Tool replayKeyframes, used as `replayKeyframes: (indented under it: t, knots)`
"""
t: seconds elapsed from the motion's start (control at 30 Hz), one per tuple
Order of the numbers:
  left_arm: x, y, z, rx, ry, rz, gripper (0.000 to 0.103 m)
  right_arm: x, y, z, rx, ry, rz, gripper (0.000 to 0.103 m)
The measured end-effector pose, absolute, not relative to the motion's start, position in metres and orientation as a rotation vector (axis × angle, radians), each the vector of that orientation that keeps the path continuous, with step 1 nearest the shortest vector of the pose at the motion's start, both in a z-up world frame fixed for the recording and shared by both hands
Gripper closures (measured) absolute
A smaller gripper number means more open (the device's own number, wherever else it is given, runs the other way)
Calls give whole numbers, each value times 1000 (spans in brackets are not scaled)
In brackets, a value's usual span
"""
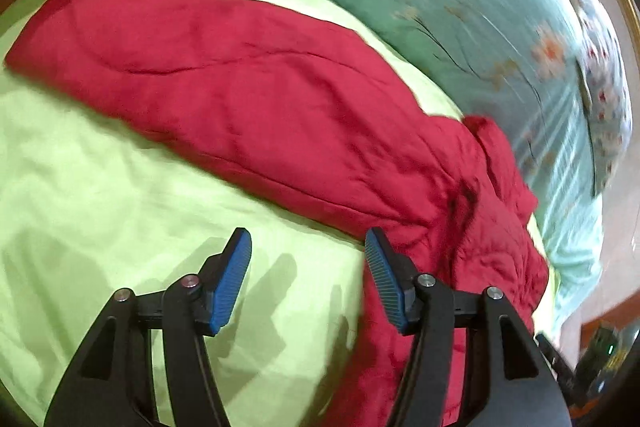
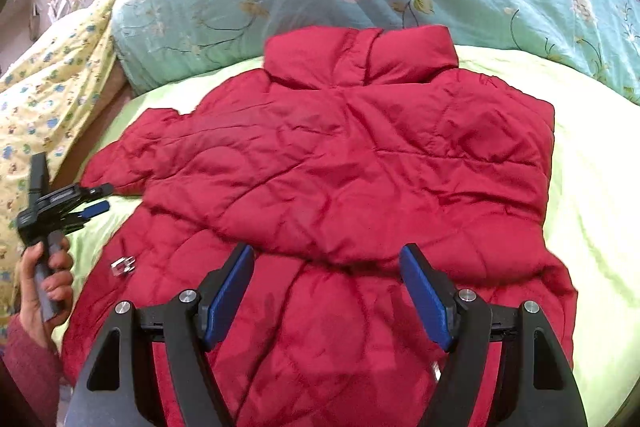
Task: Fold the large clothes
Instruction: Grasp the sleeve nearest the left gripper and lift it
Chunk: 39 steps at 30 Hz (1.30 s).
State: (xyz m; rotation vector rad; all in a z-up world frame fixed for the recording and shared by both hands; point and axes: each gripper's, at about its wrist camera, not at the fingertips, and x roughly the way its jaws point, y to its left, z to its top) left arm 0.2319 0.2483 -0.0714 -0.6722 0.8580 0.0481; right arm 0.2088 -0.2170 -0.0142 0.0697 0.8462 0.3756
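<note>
On smooth green sheet point(image 2: 592, 187), puffy quilted jacket point(image 2: 340, 167)

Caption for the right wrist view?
Open right hand-held gripper over red puffer jacket on green sheet.

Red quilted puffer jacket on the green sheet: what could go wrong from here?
1. The red quilted puffer jacket has one sleeve folded across its puffy body; it may spring back open.
2. The left gripper stands open off the jacket's edge, over the light green sheet; closing there could pinch sheet.
3. A small clear object on the jacket could get folded inside.
</note>
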Motion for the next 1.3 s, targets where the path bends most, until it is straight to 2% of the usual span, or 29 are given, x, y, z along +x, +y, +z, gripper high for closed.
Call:
replayKeyframes:
  t: [0.53, 0.93, 0.97, 1.0, 1.1, 1.3]
  knots:
    - [224, 372, -101, -902, 738, 303, 45, 141, -202, -5, 88, 842, 440, 26]
    - [260, 413, -93, -889, 690, 395, 43, 134, -203, -14, 104, 869, 414, 26]
    - [257, 413, -92, -884, 686, 395, 48, 134, -203, -14, 105, 869, 413, 26]
    - [256, 411, -90, -870, 682, 395, 62, 134, -203, -14, 103, 869, 417, 26]
    - [254, 406, -82, -821, 680, 383, 86, 134, -202, -14, 95, 869, 422, 26]
    - [232, 385, -41, -739, 583, 299, 92, 133, -202, -12, 96, 861, 424, 26]
